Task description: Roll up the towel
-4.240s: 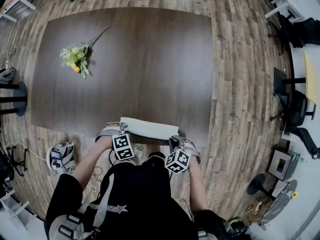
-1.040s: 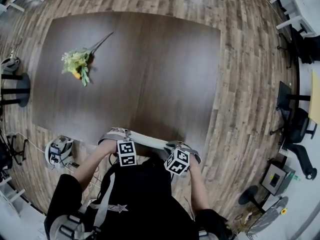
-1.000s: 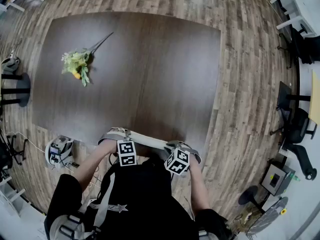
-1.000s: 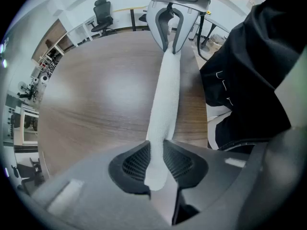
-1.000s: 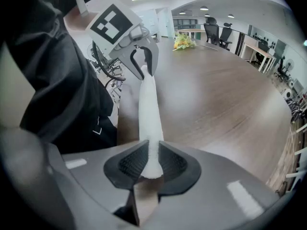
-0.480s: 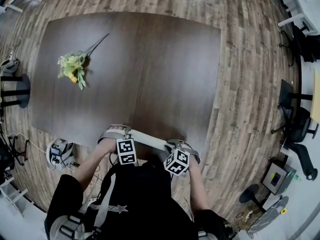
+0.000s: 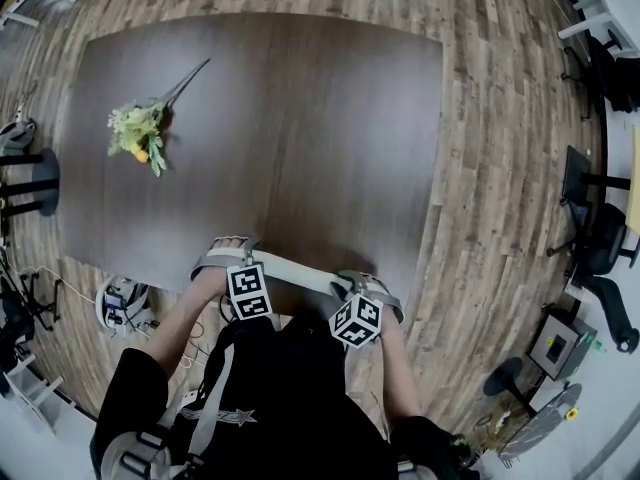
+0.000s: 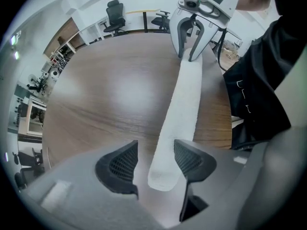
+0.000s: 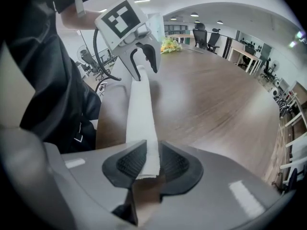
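Two grippers easing off a fully rolled towel

Rolling looked done. The towel [image 7: 300, 276] lay as one tight white tube along the near table edge, right in front of the person, with no flat cloth left. Judged remaining: release it and pull the hands back.

The left gripper [image 8: 154, 159] pointed straight down over the tube's left end, jaws opening. The end sat between the pads with a clear gap on one side, so it had no grip. The right gripper [image 9: 148, 159] tilted steeply down at the other end. Its jaws were also opening but stood narrower, and both pads [image 9: 127, 164] touched the thin towel end.

Beyond, the dark wood table [image 7: 300, 118] held a flower sprig [image 7: 138, 130] at far left. Office chairs [image 9: 201, 32] stood past the table.
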`<state>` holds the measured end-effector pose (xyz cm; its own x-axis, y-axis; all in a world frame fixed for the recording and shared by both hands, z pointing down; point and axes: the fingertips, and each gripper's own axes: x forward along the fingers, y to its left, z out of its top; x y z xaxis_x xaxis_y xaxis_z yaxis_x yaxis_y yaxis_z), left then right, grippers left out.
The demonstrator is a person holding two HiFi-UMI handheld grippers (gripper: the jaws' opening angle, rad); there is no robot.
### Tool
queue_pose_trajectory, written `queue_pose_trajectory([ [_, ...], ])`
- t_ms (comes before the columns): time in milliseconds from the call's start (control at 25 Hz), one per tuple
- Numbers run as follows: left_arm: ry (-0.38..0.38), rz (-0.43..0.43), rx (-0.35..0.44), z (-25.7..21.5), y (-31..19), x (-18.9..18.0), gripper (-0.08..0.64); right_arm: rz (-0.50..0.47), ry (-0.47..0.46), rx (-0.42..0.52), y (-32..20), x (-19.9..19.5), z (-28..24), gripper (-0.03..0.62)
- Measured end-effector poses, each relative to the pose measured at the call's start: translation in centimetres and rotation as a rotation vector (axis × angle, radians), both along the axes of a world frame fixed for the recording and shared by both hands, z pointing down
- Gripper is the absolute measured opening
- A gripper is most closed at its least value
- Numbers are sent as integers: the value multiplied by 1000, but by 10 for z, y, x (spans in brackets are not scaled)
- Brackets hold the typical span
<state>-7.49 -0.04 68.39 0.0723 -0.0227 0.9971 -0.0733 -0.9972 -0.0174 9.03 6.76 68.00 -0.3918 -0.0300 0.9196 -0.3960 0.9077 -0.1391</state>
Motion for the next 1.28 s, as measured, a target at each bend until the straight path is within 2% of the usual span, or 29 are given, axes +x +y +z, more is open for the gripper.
queue_pose_trajectory([
  [280,63,-59,143,-8,-9,-3,278,44,74,135,-16,7,-3,212],
  [480,120,-93,283,-33,-22,-10,278,115,103,246,-24,8,-27,213],
  [600,172,-145,376,-61,-30,-19,276,184,98,324,-24,5,-49,213],
  [760,280,-264,488,-104,-31,-36,276,320,59,445,-18,-3,-87,213],
  [1000,481,-451,640,-172,-12,-65,243,604,-49,642,-1,-12,-157,212],
  [1160,633,-547,701,-216,14,-85,232,700,-146,774,22,-35,-209,207],
  [1280,738,-579,710,-244,44,-92,207,775,-233,844,50,-51,-243,198],
])
